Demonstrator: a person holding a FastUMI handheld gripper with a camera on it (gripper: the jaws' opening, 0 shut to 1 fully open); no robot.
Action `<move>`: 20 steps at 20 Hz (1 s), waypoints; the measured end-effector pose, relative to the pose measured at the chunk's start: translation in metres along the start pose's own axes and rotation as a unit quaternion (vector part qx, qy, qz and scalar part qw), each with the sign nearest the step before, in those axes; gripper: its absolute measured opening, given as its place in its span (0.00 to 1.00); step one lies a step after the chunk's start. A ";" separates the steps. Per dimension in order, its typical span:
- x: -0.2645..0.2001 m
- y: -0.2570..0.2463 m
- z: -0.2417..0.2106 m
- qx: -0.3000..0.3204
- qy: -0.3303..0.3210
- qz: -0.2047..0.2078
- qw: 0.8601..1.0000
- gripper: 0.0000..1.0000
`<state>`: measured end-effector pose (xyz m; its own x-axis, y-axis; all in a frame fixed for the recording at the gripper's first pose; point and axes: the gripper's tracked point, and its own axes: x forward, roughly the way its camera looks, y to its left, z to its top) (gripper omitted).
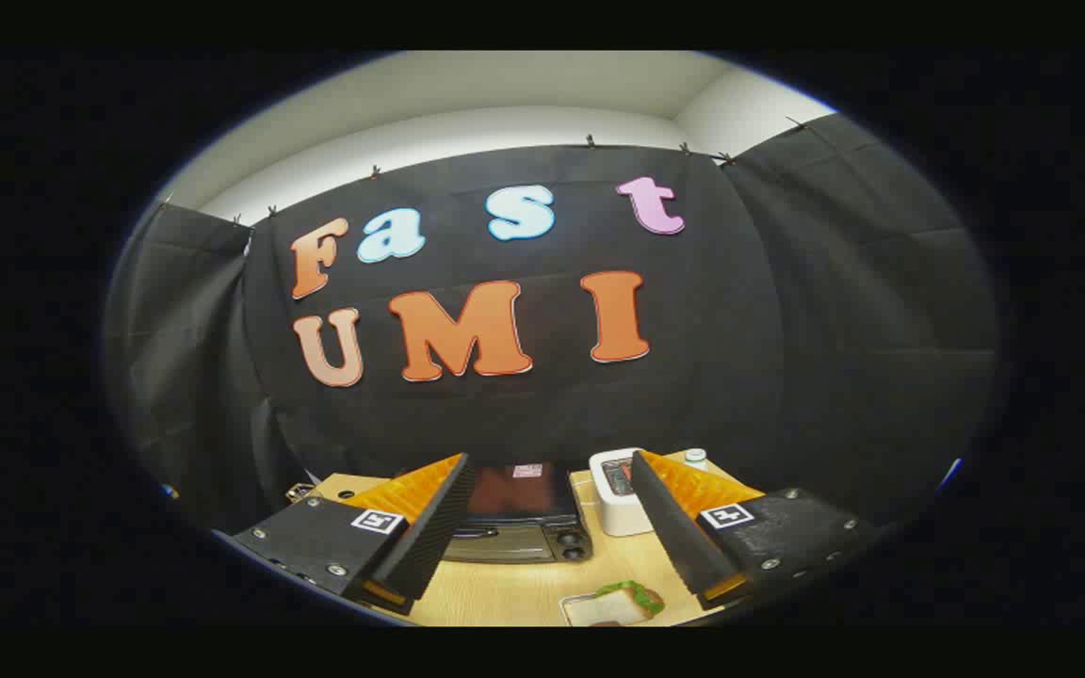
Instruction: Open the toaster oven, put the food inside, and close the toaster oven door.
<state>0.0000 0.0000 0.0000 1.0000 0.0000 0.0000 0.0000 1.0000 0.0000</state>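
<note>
The tool [542,541] hangs above the wooden surface [505,593] with its two fingers spread wide apart and nothing between them but air — it grips nothing. The toaster oven [516,523] sits dead ahead, at twelve o'clock from the tool, framed in the gap between the fingers and a little beyond their tips; its dark glass door [516,492] looks closed, and two knobs [573,546] show at its right end. The oven's long axis runs across the line of the fingers, from nine o'clock to three, so the door faces the tool squarely. The food [632,595] — what looks like a sandwich with something green on it — lies on a small tray [590,610] much nearer, at about five o'clock from the gap, just inside the right finger. A white boxy appliance [616,494] stands beside the oven at about one o'clock, with a small pale-capped bottle [695,458] behind it. Judging from the closed door, the opening step is not yet done, and the straight path forward leads to the door rather than to the food. I cannot make out the door handle clearly.
</note>
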 end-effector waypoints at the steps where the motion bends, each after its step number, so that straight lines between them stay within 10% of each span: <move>1: 0.001 0.001 0.000 -0.001 0.000 0.000 1.000 0.99; 20: 0.004 -0.006 -0.006 -0.018 0.023 -0.002 1.000 0.99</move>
<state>0.0038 -0.0059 -0.0063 0.9989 -0.0040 -0.0461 0.0024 0.9993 -0.0367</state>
